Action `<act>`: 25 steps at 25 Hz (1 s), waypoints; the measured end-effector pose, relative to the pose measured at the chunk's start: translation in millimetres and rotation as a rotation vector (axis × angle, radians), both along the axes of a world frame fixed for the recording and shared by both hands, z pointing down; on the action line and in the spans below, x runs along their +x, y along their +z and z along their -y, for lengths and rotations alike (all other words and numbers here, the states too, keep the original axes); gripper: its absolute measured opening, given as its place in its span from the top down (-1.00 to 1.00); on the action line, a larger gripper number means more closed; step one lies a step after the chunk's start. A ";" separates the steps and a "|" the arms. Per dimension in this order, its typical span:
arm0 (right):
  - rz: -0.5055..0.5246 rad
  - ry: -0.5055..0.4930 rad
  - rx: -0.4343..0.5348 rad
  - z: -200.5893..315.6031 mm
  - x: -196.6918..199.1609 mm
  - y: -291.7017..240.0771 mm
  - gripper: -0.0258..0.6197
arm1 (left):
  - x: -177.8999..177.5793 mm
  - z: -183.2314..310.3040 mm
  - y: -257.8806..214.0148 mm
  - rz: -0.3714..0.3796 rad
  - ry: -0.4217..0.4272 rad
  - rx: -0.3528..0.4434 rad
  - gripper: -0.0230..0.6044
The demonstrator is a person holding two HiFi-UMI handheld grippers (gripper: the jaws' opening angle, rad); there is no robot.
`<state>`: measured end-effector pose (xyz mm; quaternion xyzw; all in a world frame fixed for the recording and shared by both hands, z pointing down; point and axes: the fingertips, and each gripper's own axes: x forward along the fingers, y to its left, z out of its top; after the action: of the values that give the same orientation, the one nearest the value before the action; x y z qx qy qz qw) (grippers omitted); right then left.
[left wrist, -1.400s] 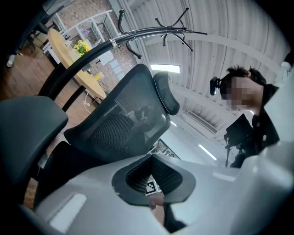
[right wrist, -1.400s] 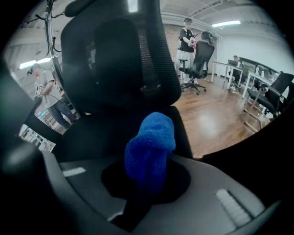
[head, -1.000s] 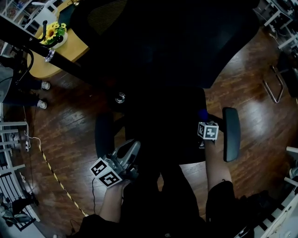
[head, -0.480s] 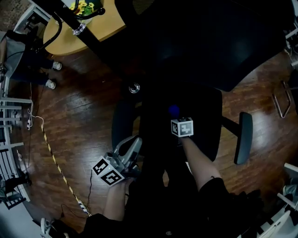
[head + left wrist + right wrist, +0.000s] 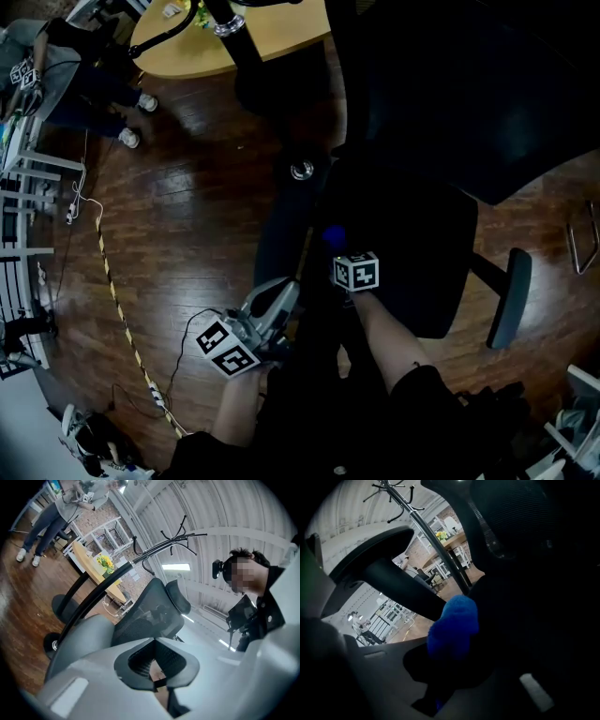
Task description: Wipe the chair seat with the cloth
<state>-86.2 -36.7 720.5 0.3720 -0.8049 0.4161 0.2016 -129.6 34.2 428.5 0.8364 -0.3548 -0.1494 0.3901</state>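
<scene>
Dark plank flooring (image 5: 187,216) fills the head view, with a round wooden table (image 5: 272,37) at the top edge and a black office chair taking up the right half. We hold the right gripper (image 5: 342,251) low over the chair seat (image 5: 412,253), near its front corner beside the armrest (image 5: 279,230) on the view's left. A blue cloth (image 5: 332,235) shows just ahead of the gripper's marker cube, down against the dark upholstery as far as we can tell, and that placement suits a wiping stroke. The left gripper (image 5: 281,295) sits off the seat, beside the chair and over the floor, which we judge leaves the cloth's path free.

From the left gripper view, our jaws meet at the tips with nothing between them. They point up and away from the seat, toward the mesh backrest (image 5: 150,616), a coat stand (image 5: 82,597) and the table with its yellow flowers (image 5: 105,563). This hand looks idle and takes no part in the wipe.

From the right gripper view, the jaws are clamped on the cloth (image 5: 454,625), which bulges out past them in a fluffy wad. Black seat fabric fills the right of this view, so close and dark that we cannot tell exactly where cloth and seat touch. Bunching the wad in front gives us a soft pad to drag across the seat, and we judge most of the seat is yet to be covered.
</scene>
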 end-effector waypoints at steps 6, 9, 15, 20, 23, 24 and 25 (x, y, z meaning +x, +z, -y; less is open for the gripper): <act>-0.048 0.063 -0.006 -11.1 46.3 8.3 0.81 | 14.8 -0.2 0.9 0.002 0.045 0.005 0.92; -0.090 0.116 -0.012 -13.1 92.9 13.5 0.81 | 31.8 7.8 3.5 0.002 0.090 0.010 0.92; -0.201 0.280 -0.038 -27.1 210.0 16.6 0.81 | 75.4 14.7 9.2 -0.016 0.207 0.000 0.92; -0.294 0.422 -0.074 -49.0 301.7 19.2 0.81 | 99.6 23.2 14.1 -0.001 0.268 -0.002 0.92; -0.314 0.463 -0.078 -60.1 339.6 18.2 0.81 | 114.3 26.9 13.0 -0.002 0.288 -0.003 0.92; -0.316 0.477 -0.083 -63.4 349.2 18.6 0.81 | 119.2 27.7 12.7 -0.002 0.294 -0.004 0.92; -0.318 0.488 -0.086 -65.6 356.1 18.6 0.81 | 123.3 28.3 12.4 -0.001 0.300 -0.005 0.92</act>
<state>269.9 28.9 739.1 0.6063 -0.6315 0.4225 0.2347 -6.3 5.9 440.9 0.8790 -0.2260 -0.0890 0.4102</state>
